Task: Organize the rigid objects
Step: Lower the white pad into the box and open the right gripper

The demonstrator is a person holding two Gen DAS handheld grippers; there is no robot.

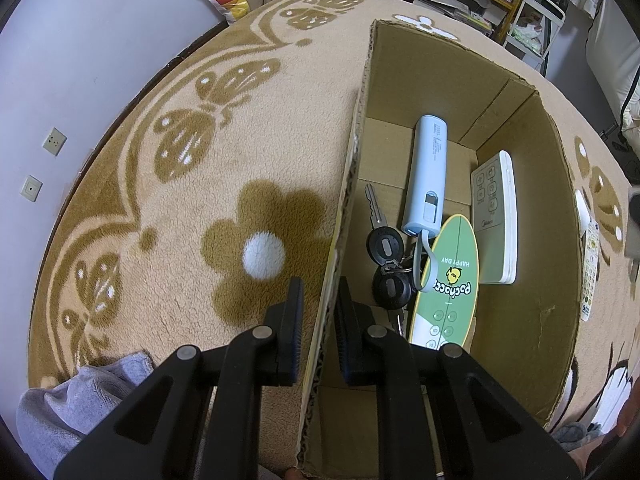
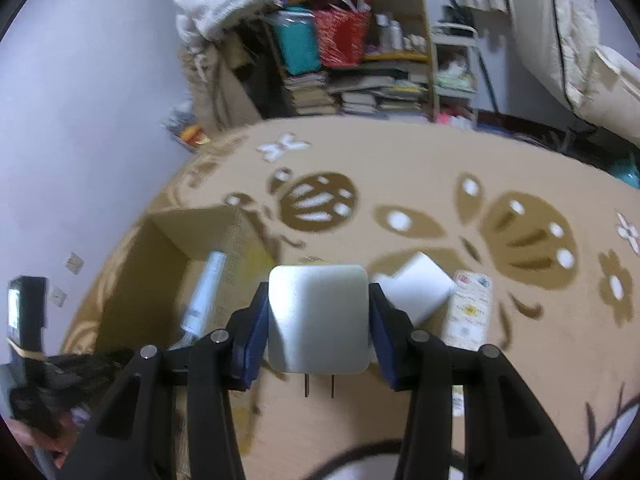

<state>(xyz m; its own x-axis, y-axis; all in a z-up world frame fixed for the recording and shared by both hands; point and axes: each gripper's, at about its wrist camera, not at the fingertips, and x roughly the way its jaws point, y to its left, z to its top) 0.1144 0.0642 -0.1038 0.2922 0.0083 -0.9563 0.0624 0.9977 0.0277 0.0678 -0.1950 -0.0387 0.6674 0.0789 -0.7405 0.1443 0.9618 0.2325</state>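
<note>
Looking through the left wrist, I had the left gripper (image 1: 318, 320) straddling the cardboard box (image 1: 532, 240) wall, jaws close on it, though contact was unclear. Inside lay a blue power bank (image 1: 428, 176), keys (image 1: 386, 258), a green remote (image 1: 450, 280) and a white remote (image 1: 496, 216). Through the right wrist, my right gripper (image 2: 318, 320) clamped a white charger plug (image 2: 318, 316) above the blanket (image 2: 400, 160); another white block (image 2: 416, 290) and a remote (image 2: 470, 308) were left outside.

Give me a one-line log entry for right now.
left gripper: straddling box wall | right gripper: shut on white charger, above blanket | in box: power bank, keys, two remotes
</note>
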